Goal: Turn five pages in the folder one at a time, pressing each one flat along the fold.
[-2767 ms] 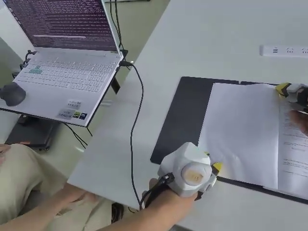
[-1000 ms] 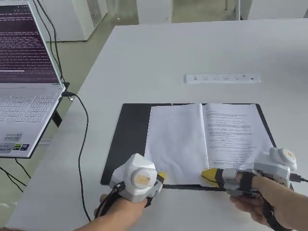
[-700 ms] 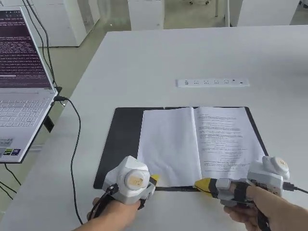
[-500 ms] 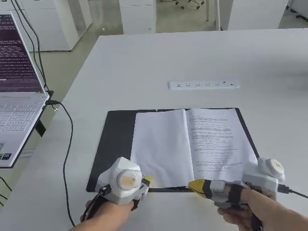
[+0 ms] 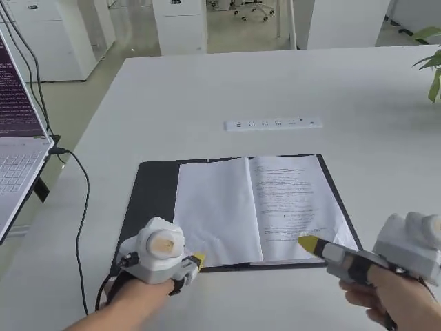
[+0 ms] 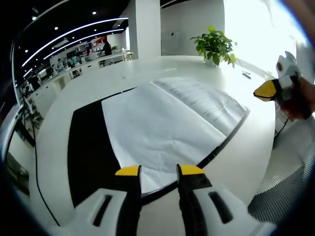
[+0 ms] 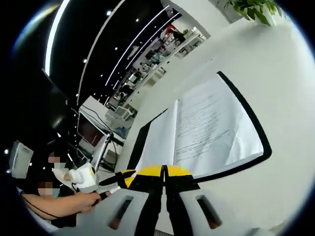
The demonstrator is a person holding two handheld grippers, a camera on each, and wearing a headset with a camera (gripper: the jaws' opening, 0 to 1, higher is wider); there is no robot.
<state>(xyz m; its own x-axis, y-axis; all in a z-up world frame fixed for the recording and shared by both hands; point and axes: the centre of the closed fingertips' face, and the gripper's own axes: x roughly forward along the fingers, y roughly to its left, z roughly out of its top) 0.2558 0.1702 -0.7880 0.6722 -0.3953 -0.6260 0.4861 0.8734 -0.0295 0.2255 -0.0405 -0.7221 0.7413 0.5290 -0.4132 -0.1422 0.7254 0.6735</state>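
The left gripper (image 6: 158, 171) sits low at the near edge of the table (image 5: 207, 89), its two yellow-tipped jaws parted with nothing between them. In its own view the near left corner of the turned page lies just beyond the gap. Whether the tips touch the paper I can't tell from here. The hand behind it rests close to the table's edge.

The right gripper (image 5: 308, 243) is held in the other hand off to the right, its jaws pressed together into one yellow point and empty. In the left gripper view it looks raised off the surface, and in its own view the paper lies ahead of the jaws, apart from them. It points toward the near right corner of the printed page.

Between the two lies the folder (image 5: 155, 189), black and opened flat on the white table, its long side toward the person. A blank white sheet (image 5: 210, 207) lies on the left half, leaving a broad strip of black cover bare on its outer side. A printed sheet (image 5: 289, 200) lies on the right half, reaching nearly to that edge. They meet along the fold down the middle, and both look fairly flat.

Beyond the folder, well apart from it, a white power strip (image 5: 272, 124) lies across the table. At the far left stands an open laptop (image 5: 14, 138), screen lit with text, and a dark cable (image 5: 79, 200) runs down from it over the table's left side. A green plant (image 5: 431, 69) leans in at the right edge.
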